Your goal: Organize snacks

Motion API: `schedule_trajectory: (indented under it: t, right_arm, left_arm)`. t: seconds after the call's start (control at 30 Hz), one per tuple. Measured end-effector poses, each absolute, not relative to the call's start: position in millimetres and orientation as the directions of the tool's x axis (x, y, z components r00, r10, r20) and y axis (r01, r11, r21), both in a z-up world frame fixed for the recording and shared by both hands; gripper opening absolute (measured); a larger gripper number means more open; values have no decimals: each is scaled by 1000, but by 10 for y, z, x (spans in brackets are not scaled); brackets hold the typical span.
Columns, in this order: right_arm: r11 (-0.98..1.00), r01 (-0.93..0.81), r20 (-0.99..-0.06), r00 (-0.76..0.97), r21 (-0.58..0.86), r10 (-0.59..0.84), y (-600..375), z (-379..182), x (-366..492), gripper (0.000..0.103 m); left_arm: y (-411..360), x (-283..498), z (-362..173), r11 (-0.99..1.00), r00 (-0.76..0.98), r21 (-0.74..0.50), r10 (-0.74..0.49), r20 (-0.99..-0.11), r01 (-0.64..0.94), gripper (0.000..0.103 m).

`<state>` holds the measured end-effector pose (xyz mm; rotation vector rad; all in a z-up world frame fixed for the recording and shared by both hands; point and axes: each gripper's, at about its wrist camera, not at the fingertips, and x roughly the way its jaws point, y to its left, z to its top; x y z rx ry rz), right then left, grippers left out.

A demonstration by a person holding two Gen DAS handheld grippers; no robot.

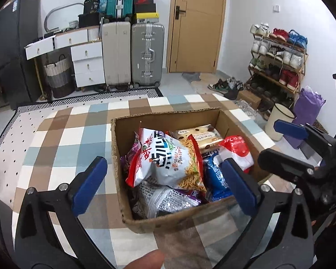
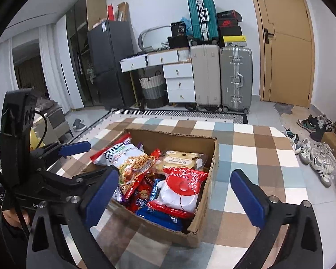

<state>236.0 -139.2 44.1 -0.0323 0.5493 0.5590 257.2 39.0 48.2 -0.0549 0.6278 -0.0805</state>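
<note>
Checked cloth in brown, blue and white covers the surface. Cardboard box, open-topped with ragged rims, sits on it, filled with snacks: white noodle bag on top at the left, red-white bag at the right, beige pack behind, blue pack low in front. Left tool and right tool both stand wide open and empty, flanking the box. Suitcases and door stand well beyond.
</note>
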Motion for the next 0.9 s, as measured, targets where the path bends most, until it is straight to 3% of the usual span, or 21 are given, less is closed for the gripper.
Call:
schedule_trajectory:
  t: [0.47, 0.9]
  right_arm:
    - [819, -562, -408, 724, 119, 556, -1480, 494, 1791, 103]
    - [806, -575, -346, 734, 143, 585, -1633, 223, 1463, 103]
  left_arm:
    - [403, 1872, 583, 998, 879, -59, -54, -475, 30, 102]
    - [377, 1397, 278, 998, 907, -64, -26, -420, -1, 102]
